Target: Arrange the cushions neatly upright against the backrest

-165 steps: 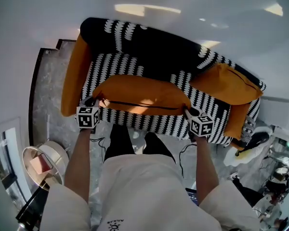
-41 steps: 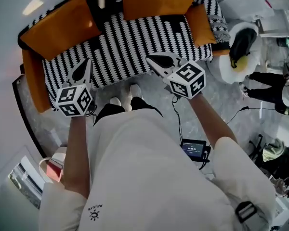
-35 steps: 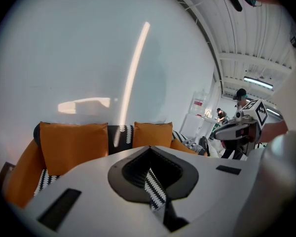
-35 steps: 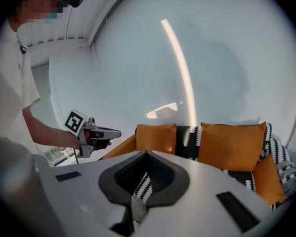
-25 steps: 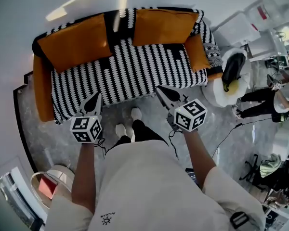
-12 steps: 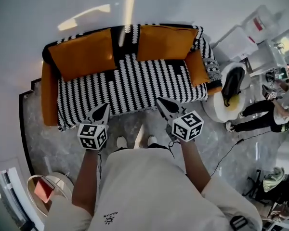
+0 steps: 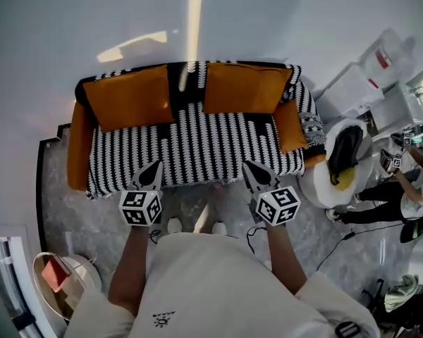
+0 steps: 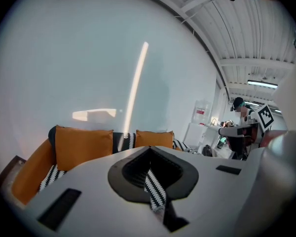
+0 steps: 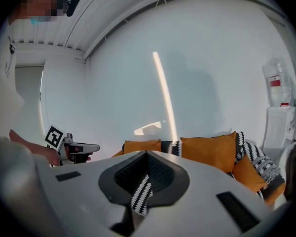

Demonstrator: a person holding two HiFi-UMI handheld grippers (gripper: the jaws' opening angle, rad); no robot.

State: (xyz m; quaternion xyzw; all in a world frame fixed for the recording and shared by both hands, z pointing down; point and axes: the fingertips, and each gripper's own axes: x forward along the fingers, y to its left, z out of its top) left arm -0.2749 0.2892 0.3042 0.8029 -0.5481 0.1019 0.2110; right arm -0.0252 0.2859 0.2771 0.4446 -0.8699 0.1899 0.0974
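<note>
**Two cushions upright on the sofa, both tongs shut and empty**

From the head view, the left cushion (image 7: pixel 128 97) and right cushion (image 7: pixel 245 86), both orange, stand upright against the backrest (image 7: pixel 178 82), apart, with a dark strip of it bare between them. The sofa (image 7: pixel 197 143) has a black-and-white patterned cover. A smaller orange cushion (image 7: pixel 289 125) leans at its right arm.

The left tongs (image 7: pixel 152 172) and right tongs (image 7: pixel 252 173) are held over the sofa's near edge, well short of the cushions. Both are pressed together with nothing in them (only the striped cover shows through each slit).

The gripper views add what the head view lacks: a ribbed ceiling (image 8: pixel 246 28) and a water dispenser (image 9: pixel 275 90) at the right. The right gripper view also catches the left tongs at its left side.

Grey marbled floor (image 7: pixel 92 210) lies open along the sofa's front. A round white seat (image 7: pixel 323 189) crowds the right end, and the far side is a plain white wall (image 7: pixel 92 20).
</note>
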